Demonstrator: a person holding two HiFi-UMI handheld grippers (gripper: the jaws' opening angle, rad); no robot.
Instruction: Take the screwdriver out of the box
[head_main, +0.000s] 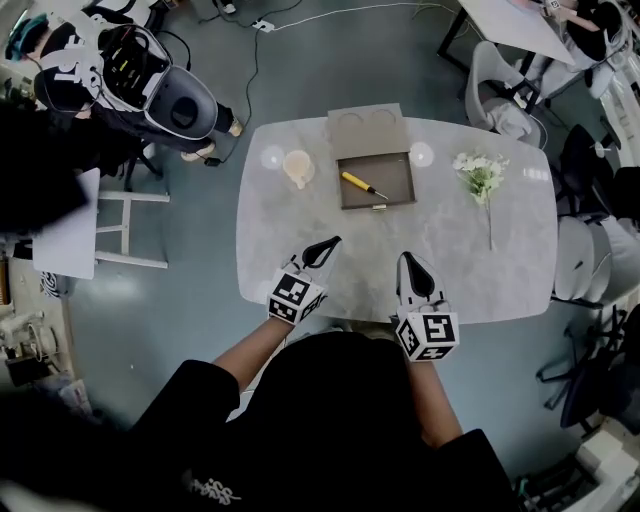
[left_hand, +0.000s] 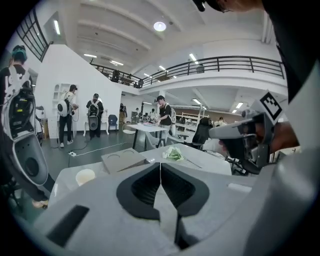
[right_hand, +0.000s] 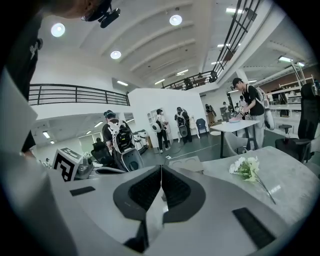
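A yellow-handled screwdriver (head_main: 357, 183) lies inside an open brown box (head_main: 397, 193) at the far middle of the grey table (head_main: 300, 230); the box's lid (head_main: 367, 128) stands behind it. My left gripper (head_main: 330, 242) hovers over the near part of the table, shut and empty, well short of the box. My right gripper (head_main: 405, 260) sits beside it, also shut with nothing between its jaws. In the left gripper view the box lid (left_hand: 123, 159) shows ahead past the shut left gripper (left_hand: 160, 165). The right gripper view has the lid (right_hand: 185, 163) past the shut right gripper (right_hand: 161, 167).
A pale cup (head_main: 298, 166) stands left of the box, and a white flower sprig (head_main: 481, 180) lies to its right. Chairs (head_main: 500, 95) ring the table's far and right sides. People (left_hand: 65, 111) stand further off in the hall.
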